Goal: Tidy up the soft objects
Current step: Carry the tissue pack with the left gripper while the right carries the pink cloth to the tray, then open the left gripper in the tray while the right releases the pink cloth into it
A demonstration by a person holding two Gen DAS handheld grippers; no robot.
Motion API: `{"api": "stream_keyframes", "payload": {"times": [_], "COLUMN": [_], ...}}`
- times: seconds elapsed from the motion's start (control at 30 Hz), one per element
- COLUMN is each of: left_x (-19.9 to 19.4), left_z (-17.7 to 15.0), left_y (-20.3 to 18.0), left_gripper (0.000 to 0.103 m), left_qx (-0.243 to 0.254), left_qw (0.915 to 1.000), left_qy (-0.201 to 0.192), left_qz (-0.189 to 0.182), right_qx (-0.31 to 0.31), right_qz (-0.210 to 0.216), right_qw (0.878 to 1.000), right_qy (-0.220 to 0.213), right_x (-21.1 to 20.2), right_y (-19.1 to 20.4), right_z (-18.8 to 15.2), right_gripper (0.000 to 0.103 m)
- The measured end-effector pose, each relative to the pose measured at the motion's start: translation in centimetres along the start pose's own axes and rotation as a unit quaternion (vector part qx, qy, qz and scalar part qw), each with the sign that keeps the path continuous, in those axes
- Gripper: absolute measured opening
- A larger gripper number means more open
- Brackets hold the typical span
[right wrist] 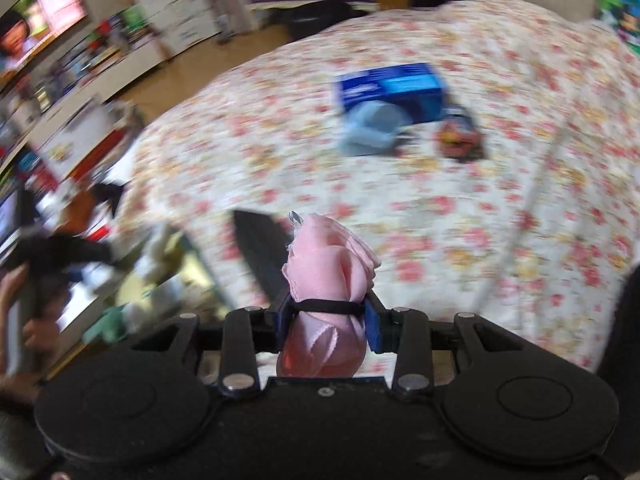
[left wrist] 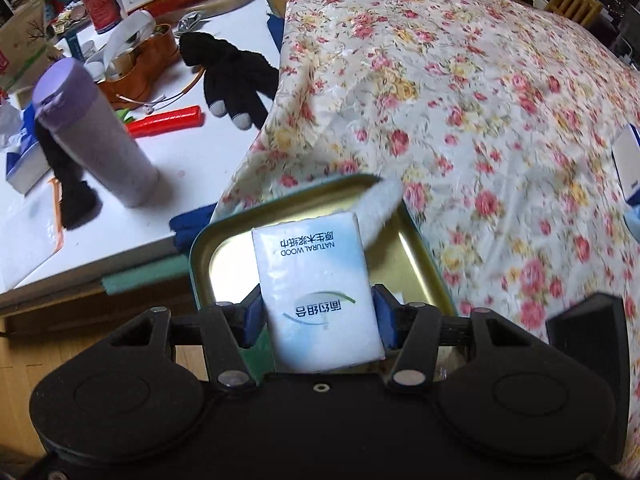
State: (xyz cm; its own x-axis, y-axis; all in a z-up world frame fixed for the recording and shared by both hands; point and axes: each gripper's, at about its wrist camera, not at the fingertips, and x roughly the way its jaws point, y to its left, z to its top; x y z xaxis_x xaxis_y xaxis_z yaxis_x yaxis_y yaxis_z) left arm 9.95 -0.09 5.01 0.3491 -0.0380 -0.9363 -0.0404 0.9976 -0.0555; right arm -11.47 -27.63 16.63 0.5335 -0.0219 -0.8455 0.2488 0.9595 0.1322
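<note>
ok so my left gripper is pinching a tissue pack over the tin at the bed's edge; right gripper is clamped on a pink cloth above the bed.

Tissue pack — glossy plastic film wrapper, smooth, printed, pinched between matt blue pads of the left gripper. Beyond it, metal tin: brushed gold interior, faint sheen, green painted rim. White fuzzy cloth piece lay over the far rim. Floral bedcover looked like thin woven cloth with a slight sheen, creased. To the left, table with a smooth white top; purple bottle, matt plastic; black glove, fuzzy knit. Gripper bodies were matt black plastic with shiny metal screws.

Right gripper held pink cloth bundle — soft, satiny, frayed edges, bound by a black elastic band. Farther off, blue box, probably cardboard; blurred.
</note>
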Motion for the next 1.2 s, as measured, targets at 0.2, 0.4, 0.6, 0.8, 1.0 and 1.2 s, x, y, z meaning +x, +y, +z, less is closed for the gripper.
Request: {"api": "stream_keyframes", "payload": {"times": [0.2,0.4,0.6,0.8,1.0,1.2], "left_x": [2.4,3.5,2.7,2.5,2.8,2.9], "left_z": [0.5,0.0,0.4,0.4,0.1,-0.1], "left_y": [1.5,4.7,5.0,3.8,3.8,3.5], "left_gripper": [0.053,0.053,0.053,0.053,0.063,0.066], "left_qx": [0.003,-0.023,-0.035,-0.014,-0.012,-0.006], "left_qw": [1.0,0.9994,0.999,0.9998,0.9999,0.9998], "left_qy": [0.002,0.026,0.018,0.006,0.009,0.015], "left_qz": [0.004,-0.006,-0.023,-0.01,-0.001,-0.008], "right_qx": [-0.054,-0.071,-0.081,-0.091,-0.098,-0.108], "right_qz": [0.042,0.054,0.042,0.033,0.03,0.017], "right_qw": [0.997,0.993,0.991,0.989,0.989,0.987], "right_qy": [0.032,0.071,0.103,0.11,0.11,0.115], "right_x": [2.4,6.2,9.2,10.2,10.8,11.6], "right_y": [6.6,10.9,12.8,13.6,14.5,15.3], "right_z": [-0.2,-0.5,-1.3,-1.5,-1.0,-1.1], "right_gripper": [0.036,0.036,0.036,0.036,0.037,0.039]}}
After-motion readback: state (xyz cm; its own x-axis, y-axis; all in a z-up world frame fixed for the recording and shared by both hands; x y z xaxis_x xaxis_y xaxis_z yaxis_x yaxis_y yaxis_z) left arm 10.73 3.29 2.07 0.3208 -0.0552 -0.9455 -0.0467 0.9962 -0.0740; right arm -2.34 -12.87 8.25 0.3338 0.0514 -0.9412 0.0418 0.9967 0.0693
